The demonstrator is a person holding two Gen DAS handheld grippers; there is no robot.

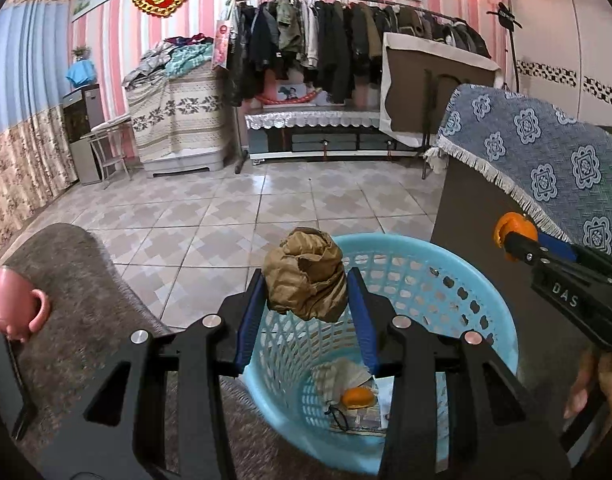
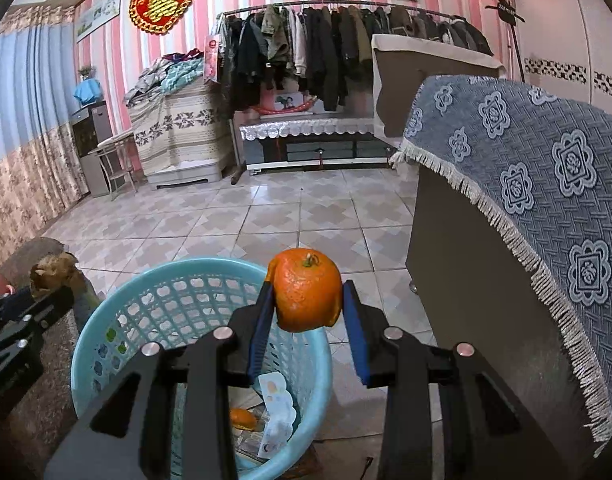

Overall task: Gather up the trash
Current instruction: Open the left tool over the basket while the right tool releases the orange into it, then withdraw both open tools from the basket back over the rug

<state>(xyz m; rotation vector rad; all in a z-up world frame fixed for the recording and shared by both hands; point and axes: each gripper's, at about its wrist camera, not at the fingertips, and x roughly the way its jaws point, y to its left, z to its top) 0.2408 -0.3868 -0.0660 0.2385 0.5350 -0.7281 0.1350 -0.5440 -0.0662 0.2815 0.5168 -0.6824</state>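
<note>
Currently the left gripper [image 1: 307, 300] is clamping a crumpled brown paper wad [image 1: 306, 276] over the light-blue lattice plastic basket [image 1: 457, 292]; the right gripper [image 2: 307, 320] is pinching a dimpled orange peel [image 2: 306, 294] above the rim, both tilting downward. A fringed blue cloth [image 2: 525, 168] is crowding the right side; a pink mug [image 1: 16, 304] is sitting left.

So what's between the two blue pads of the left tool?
A crumpled brown paper wad, pinched by the left tool over the blue basket. The left wrist view shows it best.
</note>
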